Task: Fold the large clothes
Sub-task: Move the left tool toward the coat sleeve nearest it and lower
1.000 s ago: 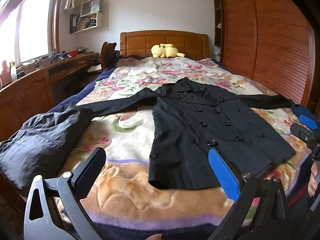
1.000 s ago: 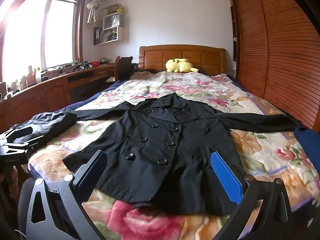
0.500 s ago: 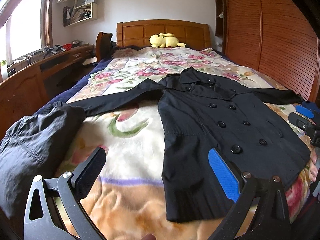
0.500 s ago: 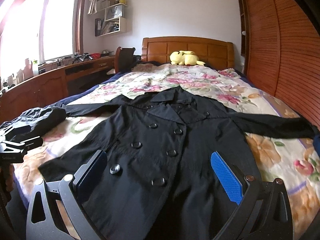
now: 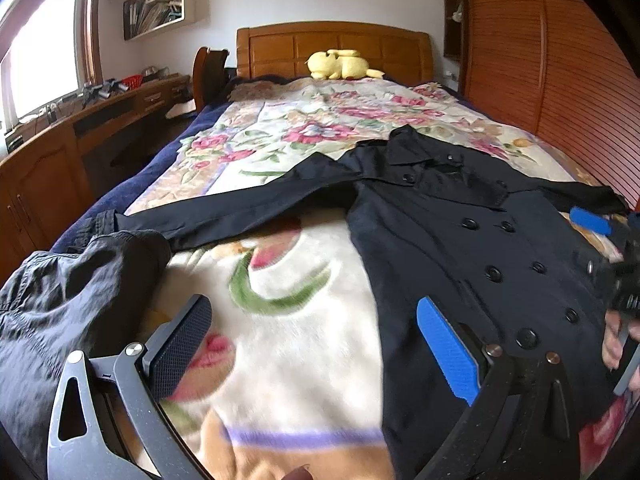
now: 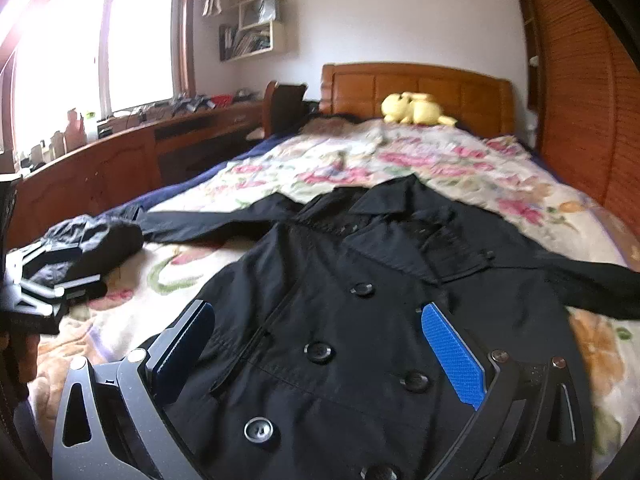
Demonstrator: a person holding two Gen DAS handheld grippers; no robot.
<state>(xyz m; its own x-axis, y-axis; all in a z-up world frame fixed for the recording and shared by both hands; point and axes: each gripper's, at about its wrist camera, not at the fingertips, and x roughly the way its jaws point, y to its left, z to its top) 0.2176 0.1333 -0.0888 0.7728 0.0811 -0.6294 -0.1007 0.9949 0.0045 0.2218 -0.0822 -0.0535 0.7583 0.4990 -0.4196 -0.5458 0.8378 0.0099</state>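
Note:
A black double-breasted coat lies flat, front up, on the floral bed, sleeves spread sideways; it also shows in the right wrist view. My left gripper is open and empty, low over the blanket just left of the coat's body. My right gripper is open and empty, low over the coat's buttoned front. The right gripper also shows at the right edge of the left wrist view.
A crumpled dark garment lies at the bed's near left corner. A yellow plush toy sits by the wooden headboard. A wooden desk runs along the left, slatted wardrobe doors along the right.
Both grippers have moved forward and lower over the bed, closer to the coat. Both stay open.

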